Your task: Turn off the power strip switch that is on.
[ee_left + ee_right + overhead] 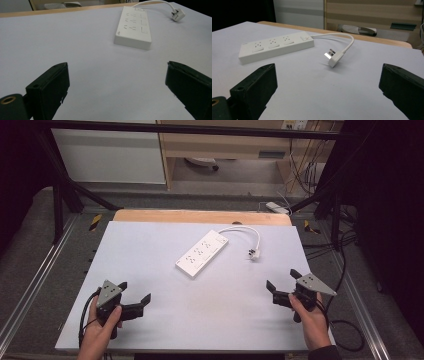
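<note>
A white power strip (201, 253) (134, 26) (275, 45) lies slantwise in the middle of the pale table (165, 315). Its short white cable (247, 229) (339, 36) curves round to a plug (254, 253) (178, 14) (333, 58) resting on the table to the strip's right. My left gripper (134, 292) (117, 87) is held at the near left, open, nothing between its jaws. My right gripper (283, 280) (328, 92) is held at the near right, open too and empty. Both are well short of the strip.
A wooden strip (200, 216) edges the table's far side. Metal frame rails (30, 285) run along both sides. Beyond the table stand a wooden cabinet (225, 142) and loose cables (305, 170). A black cable (350, 330) trails from my right gripper.
</note>
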Available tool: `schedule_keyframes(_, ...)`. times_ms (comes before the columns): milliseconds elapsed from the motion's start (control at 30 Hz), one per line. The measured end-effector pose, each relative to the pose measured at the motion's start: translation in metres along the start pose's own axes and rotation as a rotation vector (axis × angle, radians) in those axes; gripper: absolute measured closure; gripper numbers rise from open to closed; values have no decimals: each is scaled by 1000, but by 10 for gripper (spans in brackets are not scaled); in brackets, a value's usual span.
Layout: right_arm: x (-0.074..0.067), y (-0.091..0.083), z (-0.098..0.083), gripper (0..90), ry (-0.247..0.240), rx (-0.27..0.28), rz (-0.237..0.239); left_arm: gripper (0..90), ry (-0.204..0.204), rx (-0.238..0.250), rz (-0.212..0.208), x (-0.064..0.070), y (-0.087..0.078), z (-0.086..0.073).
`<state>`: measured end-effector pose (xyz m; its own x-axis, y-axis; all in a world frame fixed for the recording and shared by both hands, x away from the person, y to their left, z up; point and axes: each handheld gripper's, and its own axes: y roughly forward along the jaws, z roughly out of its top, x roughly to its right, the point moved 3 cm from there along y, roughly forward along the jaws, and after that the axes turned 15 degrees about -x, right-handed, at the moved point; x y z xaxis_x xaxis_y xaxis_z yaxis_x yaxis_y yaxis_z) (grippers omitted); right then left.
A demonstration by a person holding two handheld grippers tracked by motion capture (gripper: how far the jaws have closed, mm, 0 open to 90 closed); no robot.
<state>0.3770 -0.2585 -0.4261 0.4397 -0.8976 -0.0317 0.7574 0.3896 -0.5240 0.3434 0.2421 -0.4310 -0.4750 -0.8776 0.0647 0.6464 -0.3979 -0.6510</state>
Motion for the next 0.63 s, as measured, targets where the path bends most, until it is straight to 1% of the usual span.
schedule_keyframes(67,-3,3,-3,21,4,-10,14,55,2,0,0,0,0,0)
schedule_keyframes(167,-8,8,-7,21,-8,-21,27,55,5,0,-1,1,0,0)
schedule_keyframes(267,-14,14,-12,21,-15,-44,49,55,5,0,-1,1,0,0)
schedule_keyframes(333,-19,19,-15,22,-35,-64,62,55,5,1,-1,1,0,0)
schedule_keyframes(500,-29,31,-18,25,-68,-106,79,55,8,1,-3,1,0,1)
schedule_keyframes(567,-33,34,-18,24,-79,-115,94,55,10,0,-1,2,0,1)
schedule_keyframes(633,-34,36,-17,25,-74,-111,96,55,9,0,-1,1,0,1)
